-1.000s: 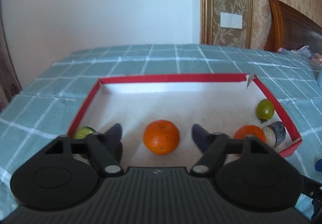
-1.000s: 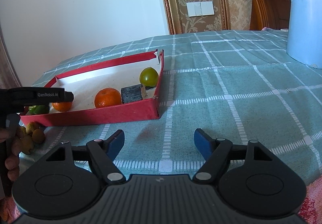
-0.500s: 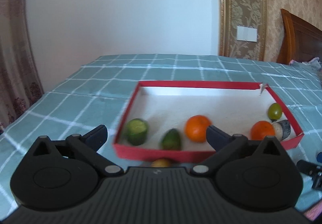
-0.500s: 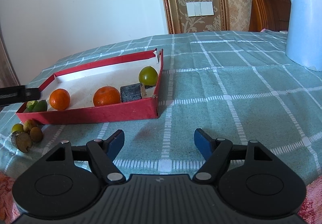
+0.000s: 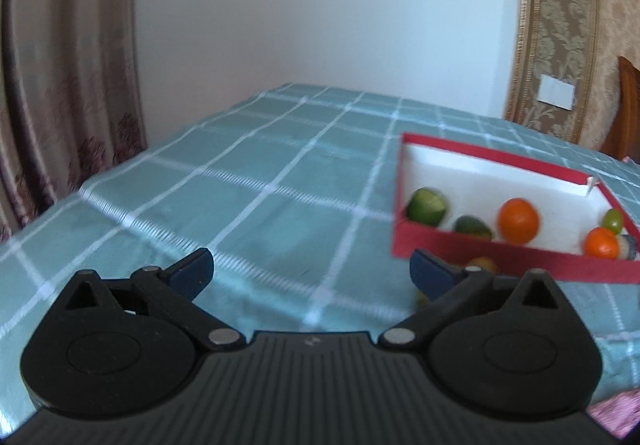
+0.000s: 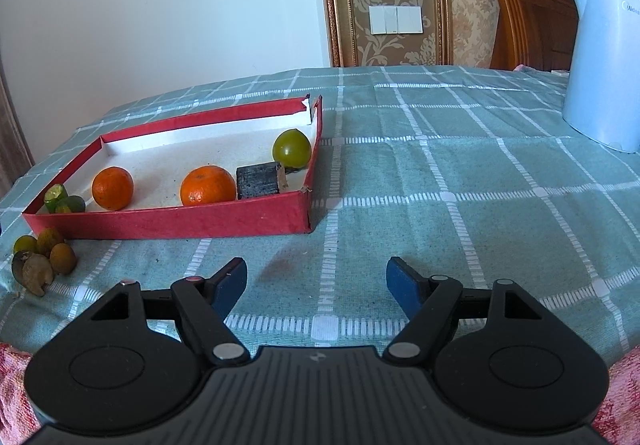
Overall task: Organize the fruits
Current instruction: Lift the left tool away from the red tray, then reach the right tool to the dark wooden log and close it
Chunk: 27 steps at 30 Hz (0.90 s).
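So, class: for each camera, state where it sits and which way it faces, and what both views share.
Left wrist: on the left gripper, facing across the checked tablecloth toward curtain and wall; its open black fingers show.
Right wrist: on the right gripper, low, facing the tablecloth, kettle at right; its open fingers show.
Shared: the red tray of fruit.
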Each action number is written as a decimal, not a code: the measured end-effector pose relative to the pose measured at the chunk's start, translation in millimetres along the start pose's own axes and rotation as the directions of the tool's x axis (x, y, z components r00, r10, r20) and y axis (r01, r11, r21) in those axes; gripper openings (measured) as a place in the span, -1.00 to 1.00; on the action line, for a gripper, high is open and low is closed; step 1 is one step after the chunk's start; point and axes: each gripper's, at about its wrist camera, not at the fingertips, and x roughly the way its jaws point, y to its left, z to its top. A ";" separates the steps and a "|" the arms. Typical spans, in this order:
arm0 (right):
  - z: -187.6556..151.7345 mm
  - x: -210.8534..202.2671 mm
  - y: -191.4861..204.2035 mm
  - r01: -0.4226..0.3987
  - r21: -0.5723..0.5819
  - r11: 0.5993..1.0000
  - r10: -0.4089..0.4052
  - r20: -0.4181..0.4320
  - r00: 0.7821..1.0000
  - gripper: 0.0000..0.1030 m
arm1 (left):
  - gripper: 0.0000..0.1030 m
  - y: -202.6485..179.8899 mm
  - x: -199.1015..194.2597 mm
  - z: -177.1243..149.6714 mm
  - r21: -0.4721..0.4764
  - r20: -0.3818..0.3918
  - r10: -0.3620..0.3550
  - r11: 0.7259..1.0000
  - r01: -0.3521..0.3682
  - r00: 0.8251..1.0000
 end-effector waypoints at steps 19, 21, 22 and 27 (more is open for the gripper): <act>-5.9 -38.1 112.3 -0.274 -0.279 0.921 0.292 0.025 0.956 0.52 | 1.00 18.0 17.8 -5.9 -0.075 -0.110 0.019 0.997 -0.027 0.994; -7.9 -39.8 128.7 -0.294 -0.328 0.898 0.317 0.016 0.948 0.52 | 1.00 20.1 16.8 -5.8 -0.091 -0.104 0.019 0.995 -0.029 0.994; -8.6 -40.9 136.6 -0.300 -0.350 0.888 0.324 0.011 0.946 0.52 | 1.00 21.1 16.2 -6.1 -0.099 -0.101 0.019 0.995 -0.029 0.995; -13.1 -42.3 157.6 -0.335 -0.386 0.860 0.357 -0.016 0.934 0.52 | 1.00 25.1 13.8 -7.0 -0.127 -0.089 0.017 0.991 -0.028 0.996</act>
